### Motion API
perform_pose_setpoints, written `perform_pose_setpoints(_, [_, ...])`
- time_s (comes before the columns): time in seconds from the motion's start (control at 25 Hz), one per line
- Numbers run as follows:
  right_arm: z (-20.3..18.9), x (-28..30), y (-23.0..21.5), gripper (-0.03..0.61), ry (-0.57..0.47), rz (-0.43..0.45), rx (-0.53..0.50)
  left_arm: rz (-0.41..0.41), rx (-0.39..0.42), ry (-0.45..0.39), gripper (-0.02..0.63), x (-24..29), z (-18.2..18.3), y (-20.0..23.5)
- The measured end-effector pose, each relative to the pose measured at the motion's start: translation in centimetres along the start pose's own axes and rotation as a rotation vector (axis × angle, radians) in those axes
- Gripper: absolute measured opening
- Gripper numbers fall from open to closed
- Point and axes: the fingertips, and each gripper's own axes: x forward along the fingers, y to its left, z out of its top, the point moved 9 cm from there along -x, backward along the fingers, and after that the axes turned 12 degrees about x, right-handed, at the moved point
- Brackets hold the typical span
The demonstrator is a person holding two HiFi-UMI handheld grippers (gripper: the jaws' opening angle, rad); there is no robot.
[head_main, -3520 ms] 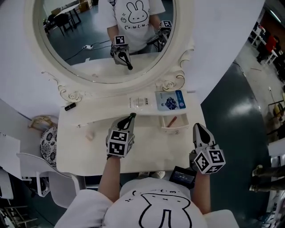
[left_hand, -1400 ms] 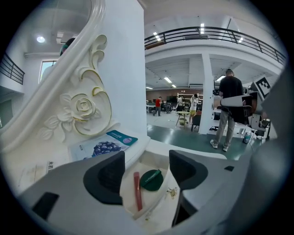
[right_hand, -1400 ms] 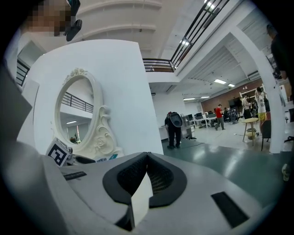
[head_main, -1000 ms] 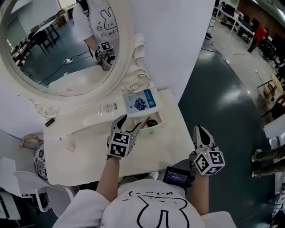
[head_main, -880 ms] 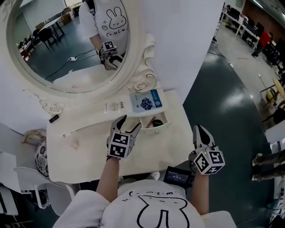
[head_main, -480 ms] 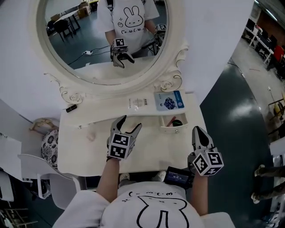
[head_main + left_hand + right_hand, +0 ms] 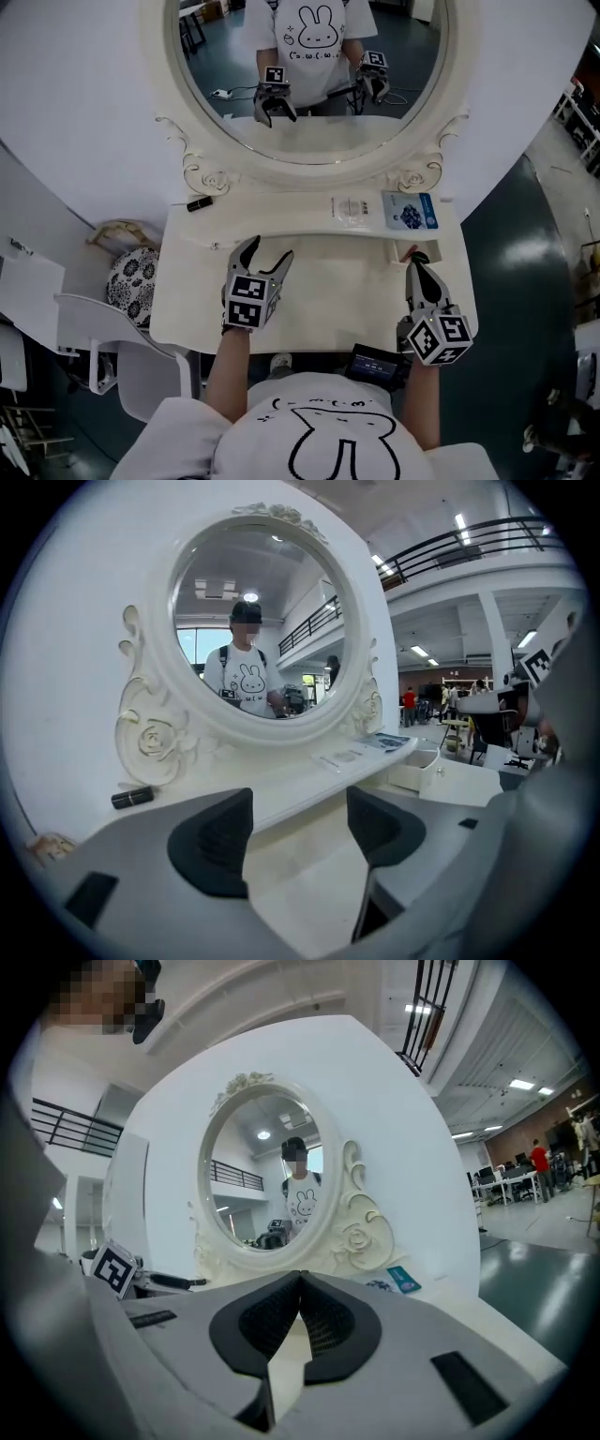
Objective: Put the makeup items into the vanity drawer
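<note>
The left hand-held gripper [image 7: 265,255] is held over the middle of the white desk [image 7: 337,291] with its 2 jaws spread wide apart; in the left gripper view nothing is seen between them but bare desk surface. The right hand-held gripper [image 7: 417,267] is held at the right end of the desk; its 2 jaws are pressed together along their ribbed pads, and nothing is caught between them. Its tips are pointed towards the open drawer [image 7: 459,782], which is set below the right end of the raised shelf [image 7: 281,214]. In the head view the drawer is largely covered by the right hand-held gripper; a small reddish item [image 7: 406,250] is just made out inside it beside the tips, but its kind cannot be told.

3 makeup items are seen on the shelf. A black lipstick tube [image 7: 198,202] is laid on its side at the left end, near a carved rose of the mirror frame; a pale packet [image 7: 350,206] is laid flat right of centre; a blue packet [image 7: 410,210] is laid just beside it at the right end, above the drawer. The oval mirror [image 7: 309,84] is stood behind the shelf; a person in a rabbit-print shirt and both grippers are reflected in it. A chair with a patterned cushion [image 7: 131,281] is seen to the left of the desk.
</note>
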Motion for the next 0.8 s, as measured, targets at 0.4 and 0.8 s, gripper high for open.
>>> perform_pose_setpoints(0.4, [-2.4,5.4,7.1,0.008,0.045,0.077,-0.036,0.082,-0.056,0.006,0.333,-4.0,-4.1,7.7])
perform_pose_setpoints(0.8, [-5.3,8.3,12.9,0.008,0.07,0.109,-0.056,0.087,-0.067,0.004,0.333,-6.5,-7.1,13.0])
